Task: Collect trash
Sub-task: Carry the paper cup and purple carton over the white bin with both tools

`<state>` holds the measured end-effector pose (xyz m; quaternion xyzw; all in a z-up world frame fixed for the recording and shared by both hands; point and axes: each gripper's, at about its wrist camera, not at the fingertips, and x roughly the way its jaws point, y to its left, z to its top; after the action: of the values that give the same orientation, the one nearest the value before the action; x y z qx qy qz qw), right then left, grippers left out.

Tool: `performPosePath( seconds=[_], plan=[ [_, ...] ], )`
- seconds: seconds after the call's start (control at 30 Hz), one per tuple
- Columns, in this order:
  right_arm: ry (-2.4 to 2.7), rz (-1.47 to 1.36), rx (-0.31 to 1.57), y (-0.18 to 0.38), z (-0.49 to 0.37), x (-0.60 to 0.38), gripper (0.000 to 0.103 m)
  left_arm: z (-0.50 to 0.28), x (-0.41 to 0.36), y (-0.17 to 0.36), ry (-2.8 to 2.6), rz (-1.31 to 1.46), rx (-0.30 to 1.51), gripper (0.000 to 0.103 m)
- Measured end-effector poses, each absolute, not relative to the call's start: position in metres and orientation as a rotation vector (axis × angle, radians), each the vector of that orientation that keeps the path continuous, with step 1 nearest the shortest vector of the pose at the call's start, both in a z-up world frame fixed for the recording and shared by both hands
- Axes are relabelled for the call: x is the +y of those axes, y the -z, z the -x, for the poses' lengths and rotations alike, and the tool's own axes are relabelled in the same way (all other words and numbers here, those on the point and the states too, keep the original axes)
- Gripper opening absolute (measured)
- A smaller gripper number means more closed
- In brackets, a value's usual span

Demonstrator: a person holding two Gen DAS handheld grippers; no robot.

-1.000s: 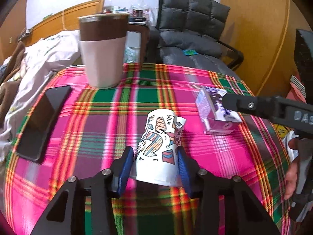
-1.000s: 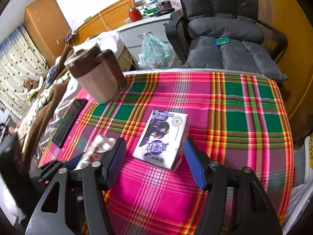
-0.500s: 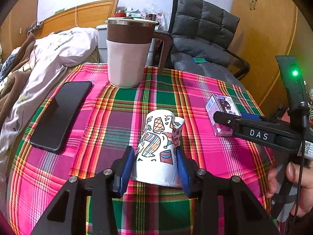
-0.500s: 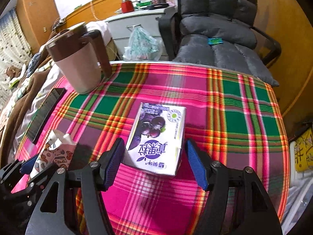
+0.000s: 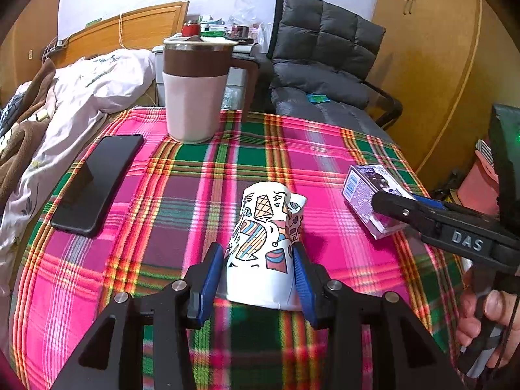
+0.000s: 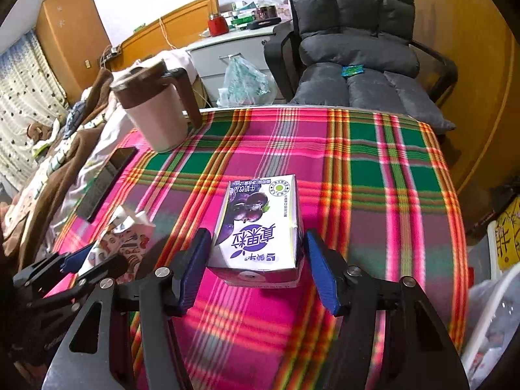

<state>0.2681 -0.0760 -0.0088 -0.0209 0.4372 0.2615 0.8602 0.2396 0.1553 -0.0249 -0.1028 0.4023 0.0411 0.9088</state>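
A crumpled white paper cup (image 5: 263,227) with coloured drawings is held between the blue pads of my left gripper (image 5: 255,256), just above the plaid tablecloth (image 5: 195,195). In the right wrist view the same cup (image 6: 126,237) and left gripper (image 6: 81,260) show at the lower left. A purple-and-white drink carton (image 6: 260,217) lies flat on the cloth between the fingers of my right gripper (image 6: 256,243). Its jaws are closing, with a thin gap still at each pad. From the left wrist view the carton (image 5: 364,188) sits at the right, partly behind the right gripper's finger (image 5: 406,211).
A pink and brown jug (image 5: 195,97) stands at the table's far edge and a black phone (image 5: 97,178) lies at the left. A grey padded chair (image 5: 325,65) is behind the table. A hand (image 5: 487,318) holds the right gripper. A white bin (image 6: 494,308) is at the lower right.
The right gripper slid forward so the carton lies deeper between its fingers, and its jaws have narrowed. The left gripper drew back a little with the cup in it.
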Motion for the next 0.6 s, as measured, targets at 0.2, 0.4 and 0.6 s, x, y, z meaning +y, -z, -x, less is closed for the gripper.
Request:
performPosePath(
  seconds=[0.2,0.4,0.6],
  plan=[
    [-0.569,0.013,0.858,-0.014,-0.239,-0.101,0.061,-0.217,0.134,0.009,-0.063,0.202,0.806,0.043],
    [-0.579,-0.017,0.814,-0.025,-0.215,-0.121,0.061,-0.192,0.109,-0.005,-0.042,0.18,0.783,0.043],
    [-0.58,-0.042,0.782,-0.031,-0.196,-0.139,0.061,-0.169,0.089,-0.016,-0.025,0.177,0.758,0.043]
  ],
)
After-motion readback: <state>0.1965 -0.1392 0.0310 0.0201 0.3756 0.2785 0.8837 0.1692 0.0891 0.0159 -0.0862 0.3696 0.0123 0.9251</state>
